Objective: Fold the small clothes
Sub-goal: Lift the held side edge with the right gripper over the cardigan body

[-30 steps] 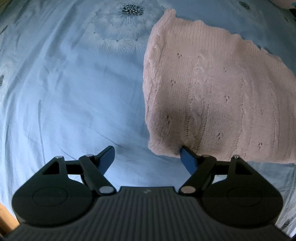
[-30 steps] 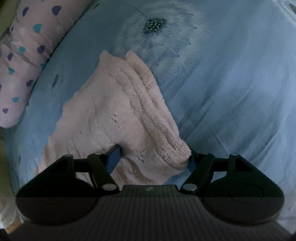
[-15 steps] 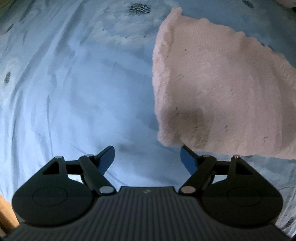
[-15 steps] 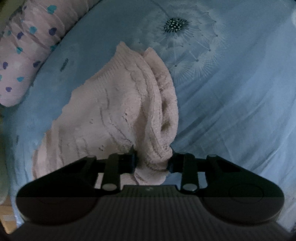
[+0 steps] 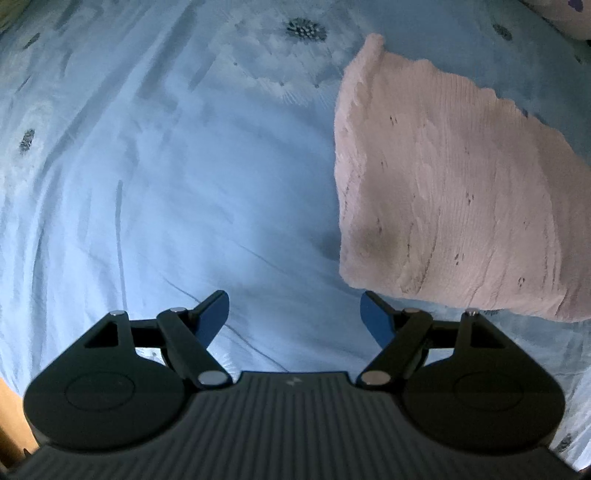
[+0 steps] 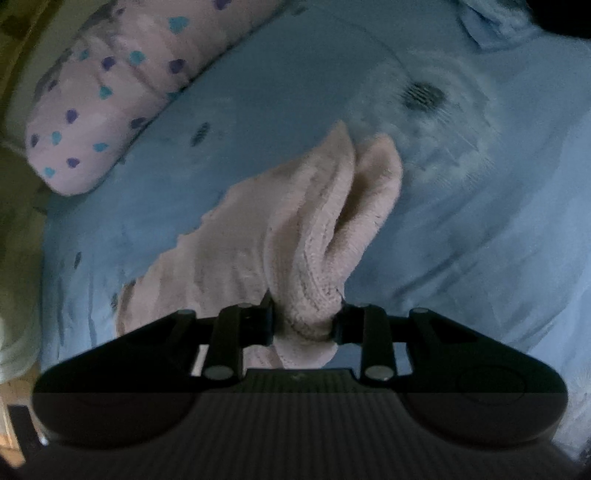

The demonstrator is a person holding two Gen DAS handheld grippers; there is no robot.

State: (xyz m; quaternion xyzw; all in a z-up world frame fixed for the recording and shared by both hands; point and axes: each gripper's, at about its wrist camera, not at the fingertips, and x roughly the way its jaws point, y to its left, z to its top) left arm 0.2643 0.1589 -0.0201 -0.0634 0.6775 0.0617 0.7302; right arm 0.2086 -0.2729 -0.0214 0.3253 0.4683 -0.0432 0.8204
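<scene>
Left wrist view: no readable writing or brand; only a small pale mark on the ribbed housing, too small to make out. The left tool (image 5: 294,314) has its blue-faced jaws spread wide w/ nothing between them, over the blue bed sheet (image 5: 166,184). The pink knit garment (image 5: 454,199) lies on the sheet up and to the right of the tool, near its right jaw but not touching. Its far-right part is cut off by the frame edge. Knit looks ribbed w/ small eyelet holes; details smeared by blur. A dandelion-type print (image 5: 306,29) shows on the sheet at the top.

Right wrist view: dim and blurry, no legible text. The right tool (image 6: 306,321) has just been closing and now pinches a bunched fold of the garment (image 6: 317,236); thick layered edges bulge between the jaws, cloth trails down-left onto the bed sheet (image 6: 480,221). A pink pillow w/ blue and purple hearts (image 6: 110,103) lies at upper left, apart from the garment. Corners are too dark to read.
</scene>
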